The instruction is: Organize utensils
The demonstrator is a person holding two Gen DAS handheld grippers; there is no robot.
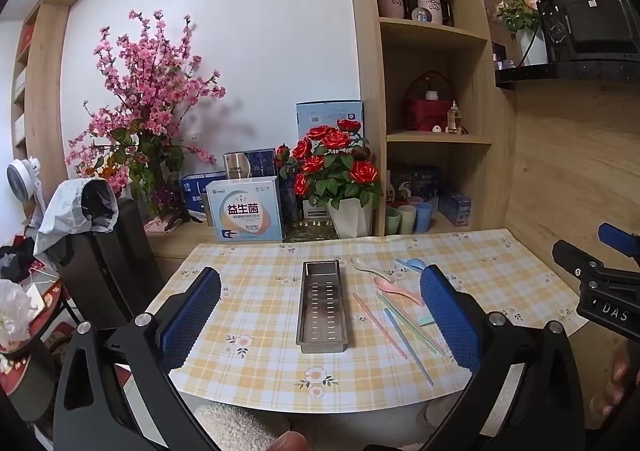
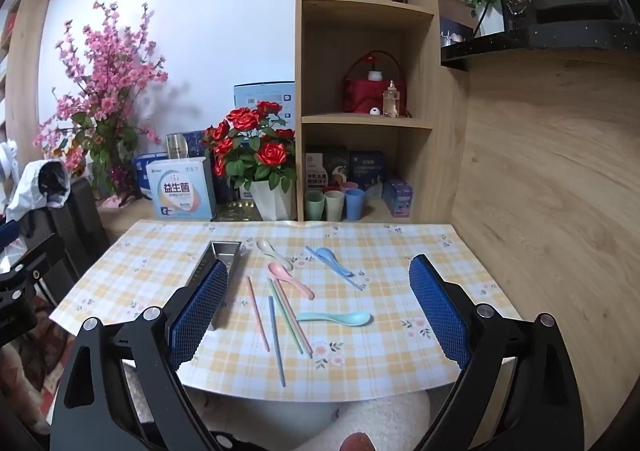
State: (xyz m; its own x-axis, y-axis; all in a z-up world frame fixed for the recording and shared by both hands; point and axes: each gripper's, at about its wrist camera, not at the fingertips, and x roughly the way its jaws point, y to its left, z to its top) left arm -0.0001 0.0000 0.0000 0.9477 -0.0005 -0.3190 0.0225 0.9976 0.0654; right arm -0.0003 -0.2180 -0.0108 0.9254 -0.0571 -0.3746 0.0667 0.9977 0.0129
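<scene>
Tray: brushed metal, perforated floor, dull sheen. Spoons and chopsticks: matt pastel plastic. Surface: smooth checked cloth, slight gloss. Shelving: matt wood grain. Hand-held gripper pads: blue, textured.

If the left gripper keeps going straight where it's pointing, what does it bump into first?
Probably the metal tray, which lies dead ahead of the open left gripper on the checked tablecloth. Depth is hard to judge.

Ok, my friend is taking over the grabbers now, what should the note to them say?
Left gripper: open, empty.
Right gripper: open, empty.
Metal tray: on the checked tablecloth, nothing in it.
Beside the tray, loose: white spoon, pink spoon, blue spoon, teal spoon and coloured chopsticks.
Done: nothing yet.
Left: put every spoon and chopstick into the tray.
</scene>
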